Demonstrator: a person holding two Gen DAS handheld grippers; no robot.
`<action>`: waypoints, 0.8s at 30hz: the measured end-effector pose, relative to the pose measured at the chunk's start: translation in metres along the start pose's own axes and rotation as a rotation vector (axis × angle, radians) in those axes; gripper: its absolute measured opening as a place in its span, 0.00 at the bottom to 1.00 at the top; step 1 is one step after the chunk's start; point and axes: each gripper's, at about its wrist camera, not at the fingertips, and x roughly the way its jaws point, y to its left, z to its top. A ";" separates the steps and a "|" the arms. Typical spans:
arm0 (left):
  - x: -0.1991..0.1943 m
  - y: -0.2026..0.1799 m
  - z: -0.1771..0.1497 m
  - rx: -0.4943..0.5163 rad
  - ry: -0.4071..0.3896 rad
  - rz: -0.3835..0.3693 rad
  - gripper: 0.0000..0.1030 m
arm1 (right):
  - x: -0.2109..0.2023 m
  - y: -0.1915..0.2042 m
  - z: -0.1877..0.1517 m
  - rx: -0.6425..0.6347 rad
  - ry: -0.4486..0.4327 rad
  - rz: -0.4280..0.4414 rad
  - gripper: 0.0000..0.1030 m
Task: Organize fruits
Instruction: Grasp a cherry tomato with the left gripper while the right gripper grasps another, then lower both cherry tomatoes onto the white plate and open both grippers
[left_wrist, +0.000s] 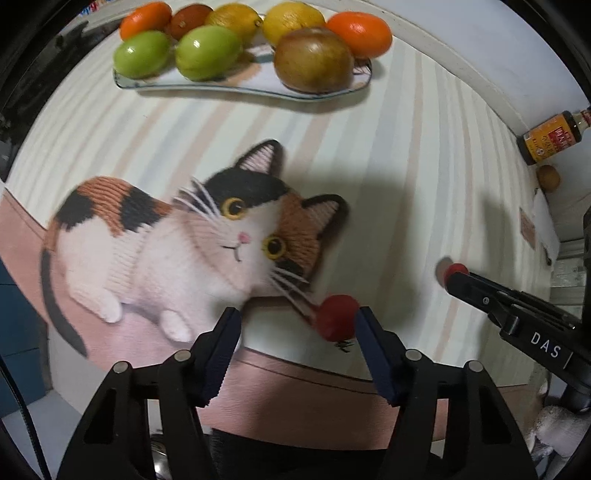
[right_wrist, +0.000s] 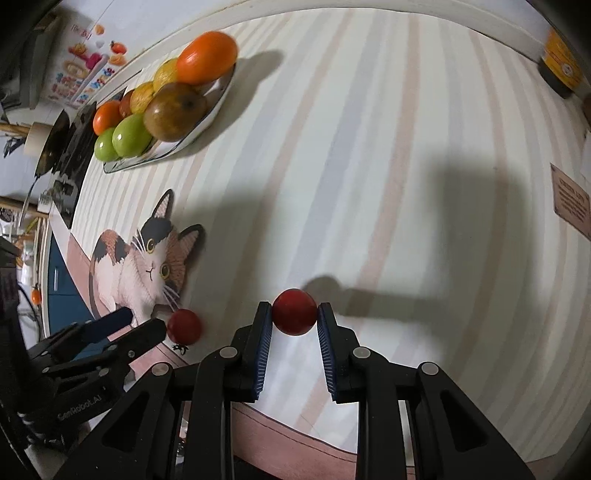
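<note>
Jaws wide open on left gripper (left_wrist: 297, 321), small red fruit (left_wrist: 338, 317) touching its right finger, off to that side. Right gripper (right_wrist: 294, 314) squeezed shut around second red fruit (right_wrist: 294, 312). Fruit plate (left_wrist: 236, 86) far ahead.

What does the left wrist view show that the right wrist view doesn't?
Only the left wrist view shows the whole brown bottle with a small brown fruit beside it. Only the right wrist view shows the right tongs shut on a red fruit, and the sticker sheet past the table edge. Both show the fruit plate, the cat print and the open left tongs at the other red fruit.
</note>
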 end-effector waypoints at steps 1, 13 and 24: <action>0.001 -0.003 0.000 0.006 0.004 -0.004 0.59 | -0.001 -0.001 -0.001 0.005 -0.004 0.005 0.26; 0.029 -0.037 0.015 0.106 0.055 -0.020 0.27 | -0.012 -0.011 -0.001 0.032 -0.021 0.012 0.26; -0.018 0.011 0.052 -0.019 -0.042 -0.107 0.27 | -0.027 0.023 0.044 0.053 -0.072 0.159 0.26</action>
